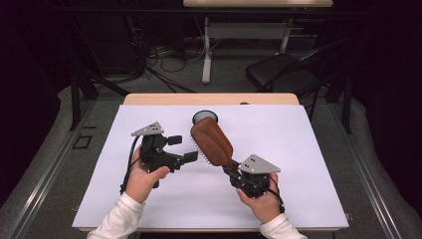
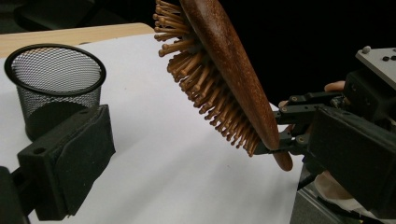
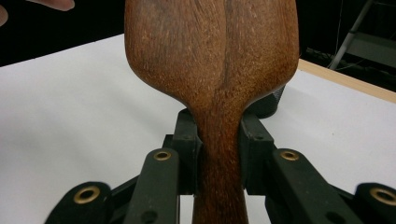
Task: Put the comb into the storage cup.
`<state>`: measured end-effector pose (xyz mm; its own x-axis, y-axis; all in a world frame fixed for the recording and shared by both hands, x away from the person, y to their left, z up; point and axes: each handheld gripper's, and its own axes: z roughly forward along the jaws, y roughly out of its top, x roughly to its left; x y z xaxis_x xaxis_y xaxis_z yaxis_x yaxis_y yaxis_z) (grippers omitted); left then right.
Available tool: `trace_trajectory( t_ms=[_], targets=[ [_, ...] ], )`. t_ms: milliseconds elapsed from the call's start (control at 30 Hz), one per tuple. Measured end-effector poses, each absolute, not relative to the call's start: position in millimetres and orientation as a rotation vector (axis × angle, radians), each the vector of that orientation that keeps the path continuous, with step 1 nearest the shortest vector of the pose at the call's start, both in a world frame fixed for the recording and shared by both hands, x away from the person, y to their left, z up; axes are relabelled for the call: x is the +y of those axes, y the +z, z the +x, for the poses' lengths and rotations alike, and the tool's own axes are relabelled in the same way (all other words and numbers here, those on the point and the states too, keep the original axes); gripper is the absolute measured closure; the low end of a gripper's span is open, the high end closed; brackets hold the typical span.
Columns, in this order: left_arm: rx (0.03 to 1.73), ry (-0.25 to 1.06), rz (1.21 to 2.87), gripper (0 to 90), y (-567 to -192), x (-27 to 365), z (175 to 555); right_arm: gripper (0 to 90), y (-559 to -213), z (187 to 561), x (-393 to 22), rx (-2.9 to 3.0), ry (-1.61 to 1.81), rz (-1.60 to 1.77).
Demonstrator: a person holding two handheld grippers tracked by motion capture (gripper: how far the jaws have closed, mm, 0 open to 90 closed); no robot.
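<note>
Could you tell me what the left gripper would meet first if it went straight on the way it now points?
Probably the wooden hairbrush held by the right gripper: the left gripper's open jaws point at its bristles.

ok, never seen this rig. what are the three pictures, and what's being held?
No robot arm here: a person holds a hand-held gripper in each hand, each a two-jaw clamp with its own camera.

The high view looks down on the table from the person's side. The left hand-held gripper has its jaws apart with nothing between them. The right hand-held gripper is clamped on the handle of a wooden hairbrush, lifted off the table.

The left gripper view looks along its own jaws at the brush's bristles and a black mesh cup standing on the table.

The right gripper view looks along its jaws, pressed on either side of the brush handle.
</note>
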<state>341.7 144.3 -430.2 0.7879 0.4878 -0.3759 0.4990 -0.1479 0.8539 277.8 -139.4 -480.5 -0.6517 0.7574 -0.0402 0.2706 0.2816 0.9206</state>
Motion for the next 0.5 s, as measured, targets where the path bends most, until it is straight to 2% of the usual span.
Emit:
trace_trajectory(
  t_ms=[500],
  targets=[
    [0.752, -0.035, 1.805, 0.6, -427.6, 121.9, 350.9, 72.3, -480.1, 273.8, -135.1, 2.071, 1.353, 0.883]
  ],
)
